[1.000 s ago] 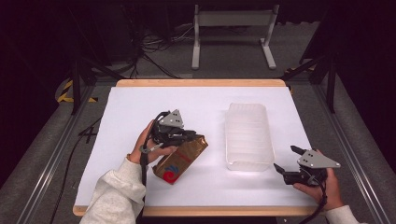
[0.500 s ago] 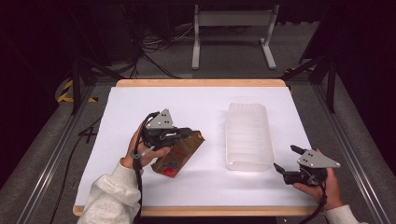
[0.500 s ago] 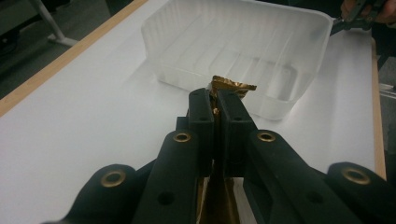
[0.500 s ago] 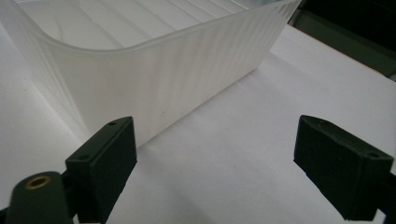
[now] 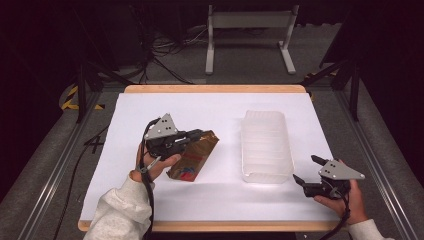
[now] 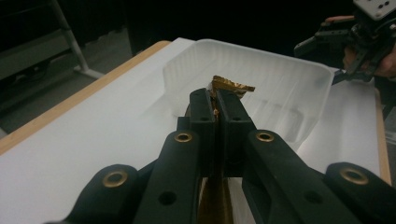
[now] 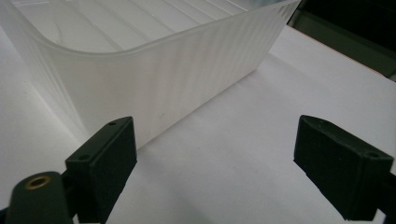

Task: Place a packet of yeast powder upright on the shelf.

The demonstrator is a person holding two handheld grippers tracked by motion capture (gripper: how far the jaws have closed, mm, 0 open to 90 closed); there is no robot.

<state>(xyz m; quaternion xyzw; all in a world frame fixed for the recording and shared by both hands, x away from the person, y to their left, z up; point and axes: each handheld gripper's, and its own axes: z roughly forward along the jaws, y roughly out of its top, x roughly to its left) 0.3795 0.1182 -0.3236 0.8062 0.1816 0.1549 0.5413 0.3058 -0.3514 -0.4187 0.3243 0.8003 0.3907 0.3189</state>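
A brown and gold snack packet [image 5: 194,156] with a red and blue label is lifted off the white table, tilted, left of centre. My left gripper [image 5: 199,135] is shut on its upper edge; in the left gripper view the gold edge [image 6: 232,86] sticks out past the closed jaws. A translucent plastic tub [image 5: 265,145] stands empty to the right, long side running away from me. My right gripper [image 5: 305,170] rests open near the table's front right, its jaws wide apart just before the tub's near corner [image 7: 116,88].
The white table top [image 5: 220,107] has a wooden rim [image 5: 215,89]. A metal frame stand [image 5: 247,30] and cables lie on the dark floor beyond the far edge. Bare table lies between the packet and the tub.
My left gripper has lifted the packet and tilted it upward, shifting slightly left and back. The right gripper has stayed put, open.
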